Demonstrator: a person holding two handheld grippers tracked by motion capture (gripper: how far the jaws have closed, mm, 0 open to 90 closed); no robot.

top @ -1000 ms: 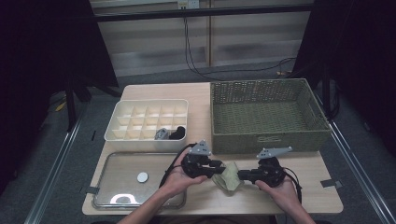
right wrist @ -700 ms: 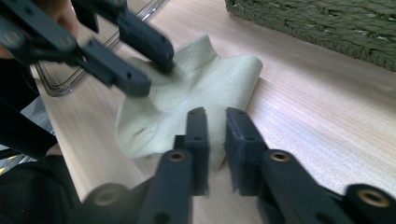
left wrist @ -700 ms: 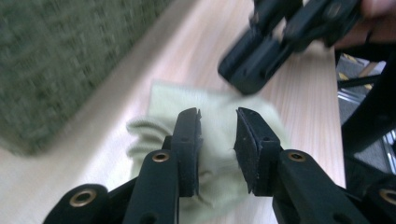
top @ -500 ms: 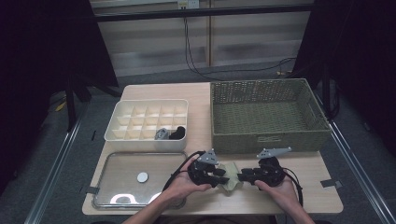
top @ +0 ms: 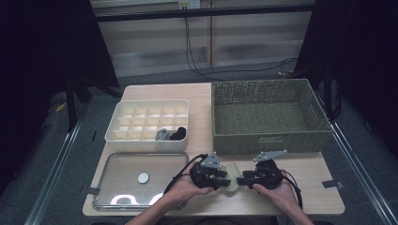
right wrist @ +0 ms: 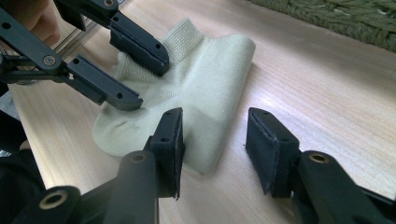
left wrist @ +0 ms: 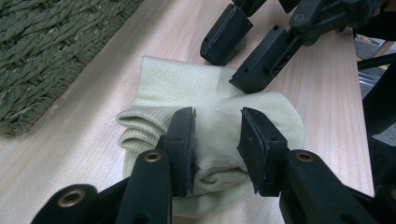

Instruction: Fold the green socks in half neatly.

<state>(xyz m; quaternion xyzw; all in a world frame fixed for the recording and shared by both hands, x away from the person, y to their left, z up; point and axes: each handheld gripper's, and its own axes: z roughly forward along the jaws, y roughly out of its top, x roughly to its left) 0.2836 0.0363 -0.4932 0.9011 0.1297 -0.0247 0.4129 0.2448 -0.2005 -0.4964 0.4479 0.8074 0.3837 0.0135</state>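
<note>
A pale green folded sock (top: 233, 174) lies on the wooden table near its front edge, between the two hand-held grippers. In the left gripper view the sock (left wrist: 219, 93) runs under my left gripper (left wrist: 217, 128). Its jaws are apart and straddle a bunched fold by the cuff. My left gripper (top: 221, 179) comes in from the sock's left. My right gripper (right wrist: 215, 135) is open: one jaw stands over the sock (right wrist: 205, 79) at its folded edge, the other over bare wood. In the high view the right gripper (top: 244, 178) faces the left one across the sock.
A green woven basket (top: 270, 140) stands just behind the grippers at the right. At back left is a white compartment box (top: 145, 139) holding dark and grey items (top: 171, 135). A clear tray (top: 117, 168) with a small white disc (top: 143, 177) lies at front left.
My left gripper has moved right and a little forward onto the sock. The right gripper has kept its place at the sock's other side.
</note>
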